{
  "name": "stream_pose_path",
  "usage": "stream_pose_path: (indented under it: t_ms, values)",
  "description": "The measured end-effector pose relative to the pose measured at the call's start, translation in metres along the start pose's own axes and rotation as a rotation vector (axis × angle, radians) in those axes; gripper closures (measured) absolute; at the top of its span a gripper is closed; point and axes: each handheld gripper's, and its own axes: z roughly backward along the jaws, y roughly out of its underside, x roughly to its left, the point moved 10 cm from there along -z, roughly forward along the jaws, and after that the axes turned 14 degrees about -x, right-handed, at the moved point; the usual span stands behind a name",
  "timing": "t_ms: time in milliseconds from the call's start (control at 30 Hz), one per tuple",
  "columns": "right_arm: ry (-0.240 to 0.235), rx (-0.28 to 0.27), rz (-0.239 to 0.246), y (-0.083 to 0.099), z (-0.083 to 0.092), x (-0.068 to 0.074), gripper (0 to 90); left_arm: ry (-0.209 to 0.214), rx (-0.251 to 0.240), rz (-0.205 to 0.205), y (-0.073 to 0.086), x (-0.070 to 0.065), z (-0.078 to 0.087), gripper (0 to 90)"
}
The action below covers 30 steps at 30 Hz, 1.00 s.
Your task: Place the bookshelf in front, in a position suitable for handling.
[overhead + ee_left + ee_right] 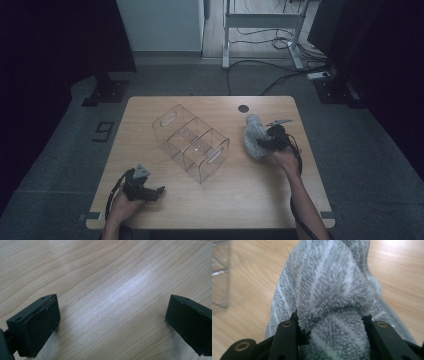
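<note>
A: What's the right hand-held gripper point(332, 322) doing?

B: It's squeezing a grey fluffy sock point(329, 287), pads biting into a bunched fold of it. In the high view the right hand-held gripper point(264, 143) is carrying the sock point(252, 134) over the right part of the bench point(150, 210), right of the clear plastic organizer point(192, 142).

A: Is the sock lying on the bench?

B: Can't tell for sure. In the right gripper view the loose end is drooping toward the wood, maybe touching it.

A: How is it going to handle?

B: I'm judging it light, soft and floppy. The pile is compressing a lot, so the jaws are staying partly apart on it. Not slippery, not fragile. The loose part is going to swing and drag.

A: Best place to hold?

B: Mid-body, on a thick fold, like now. A thin edge is likely going to slip out of the jaws.

A: And the left one?

B: The left hand-held gripper point(159, 191) is sitting near the front left of the bench, jaws wide apart, nothing between them, just bare wood under the pads point(40, 325).
</note>
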Motion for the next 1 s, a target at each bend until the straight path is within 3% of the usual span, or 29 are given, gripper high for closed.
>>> stream_pose_path:
  t_ms: [200, 500, 733, 1000]
  values:
    - [-0.019, -0.025, 0.019, -0.019, 0.016, 0.009, 57.5, 0.000, 0.000, 0.000, 0.000, 0.000, 0.000, 0.0]
    - [-0.033, -0.052, 0.088, -0.048, 0.035, 0.028, 57.6, 0.000, 0.000, 0.000, 0.000, 0.000, 0.000, 0.0]
    - [-0.039, -0.052, 0.112, -0.052, 0.048, 0.033, 57.6, 0.000, 0.000, 0.000, 0.000, 0.000, 0.000, 0.0]
    - [-0.036, -0.057, 0.123, -0.053, 0.077, 0.030, 57.5, 0.000, 0.000, -0.001, 0.000, 0.000, 0.000, 0.0]
